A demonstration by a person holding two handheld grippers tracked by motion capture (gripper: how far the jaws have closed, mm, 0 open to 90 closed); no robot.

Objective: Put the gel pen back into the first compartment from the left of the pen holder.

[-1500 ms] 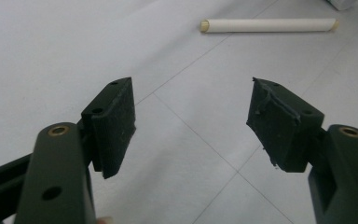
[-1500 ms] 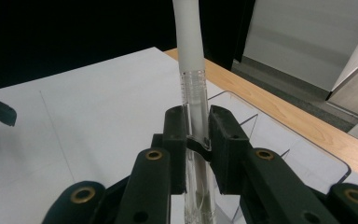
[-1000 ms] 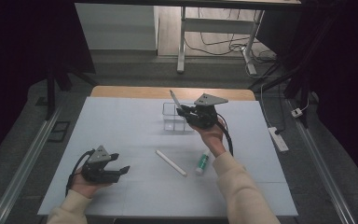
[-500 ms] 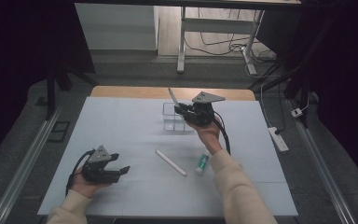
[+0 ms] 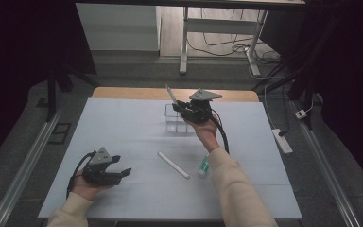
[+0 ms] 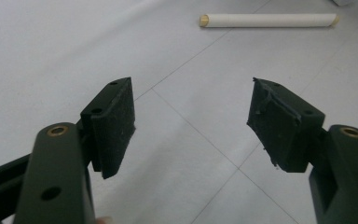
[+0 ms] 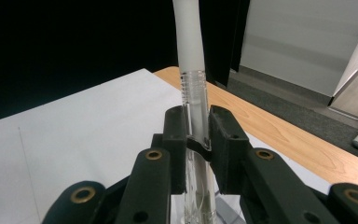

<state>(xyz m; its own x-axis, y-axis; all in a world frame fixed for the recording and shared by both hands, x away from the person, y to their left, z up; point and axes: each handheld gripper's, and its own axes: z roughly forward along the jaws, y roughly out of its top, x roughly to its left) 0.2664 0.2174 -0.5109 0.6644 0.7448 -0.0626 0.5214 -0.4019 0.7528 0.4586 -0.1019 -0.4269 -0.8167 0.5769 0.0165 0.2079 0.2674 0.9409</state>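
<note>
Still: right gripper [image 5: 185, 109] w/ tube [image 7: 192, 88] over rack [image 5: 175, 121], unchanged.

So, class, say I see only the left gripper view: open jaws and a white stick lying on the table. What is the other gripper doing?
Observer: The right gripper has its jaws shut on a slim clear-and-white pen.
Operator: Where is it holding that?
Observer: Over a small clear plastic box towards the table's far edge.
Operator: Anything else lying about?
Observer: A small white-and-green tube, beside the person's right forearm.
</note>
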